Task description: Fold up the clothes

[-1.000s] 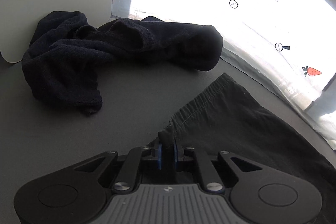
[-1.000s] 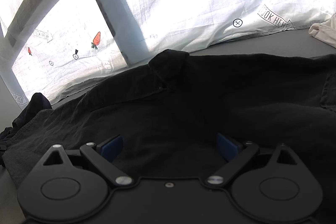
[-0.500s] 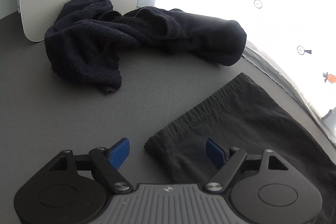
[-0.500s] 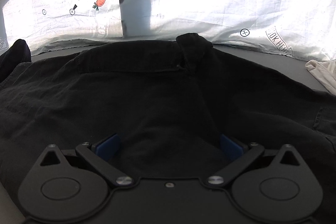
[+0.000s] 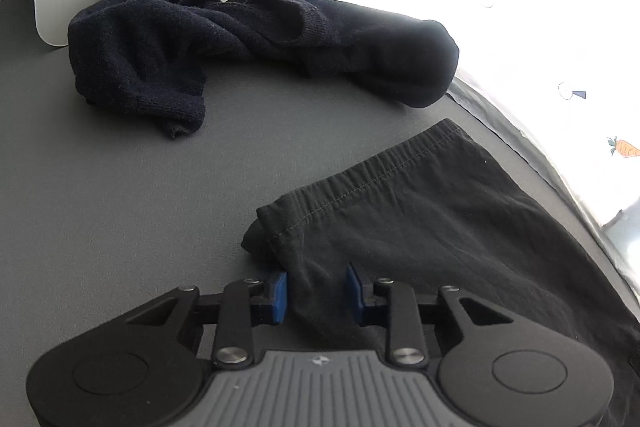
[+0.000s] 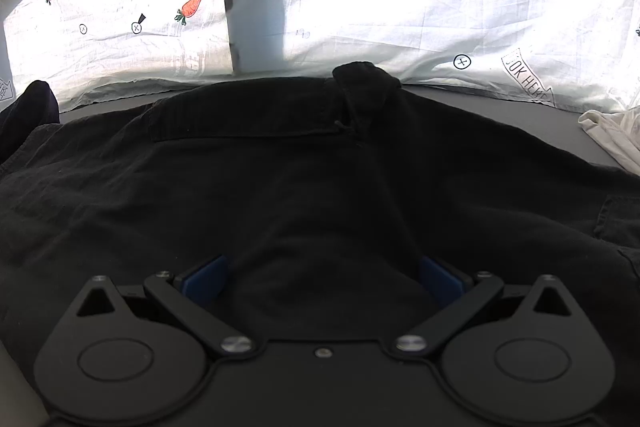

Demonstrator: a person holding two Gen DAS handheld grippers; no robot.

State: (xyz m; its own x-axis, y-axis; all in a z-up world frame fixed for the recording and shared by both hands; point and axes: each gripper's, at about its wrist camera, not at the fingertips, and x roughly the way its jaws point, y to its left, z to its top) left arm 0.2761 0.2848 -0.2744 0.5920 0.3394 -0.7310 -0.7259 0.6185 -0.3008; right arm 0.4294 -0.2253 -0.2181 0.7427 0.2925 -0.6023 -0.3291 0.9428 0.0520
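On the grey tabletop (image 5: 100, 187), the left gripper (image 5: 316, 291), just closing, pinches the flat black cotton shorts' (image 5: 420, 227) waistband corner, while the right view alone shows the right gripper (image 6: 322, 279) spread above them.

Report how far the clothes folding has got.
Done: nothing looks folded. In hand: the left gripper has just been closing on the black garment's corner; the right gripper hangs open above it. Left: the dark knit is crumpled, the white cloth bunched.

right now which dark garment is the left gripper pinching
The flat black garment with the stitched hem, between the left gripper pads; the crumpled dark knit garment lies apart, farther back.
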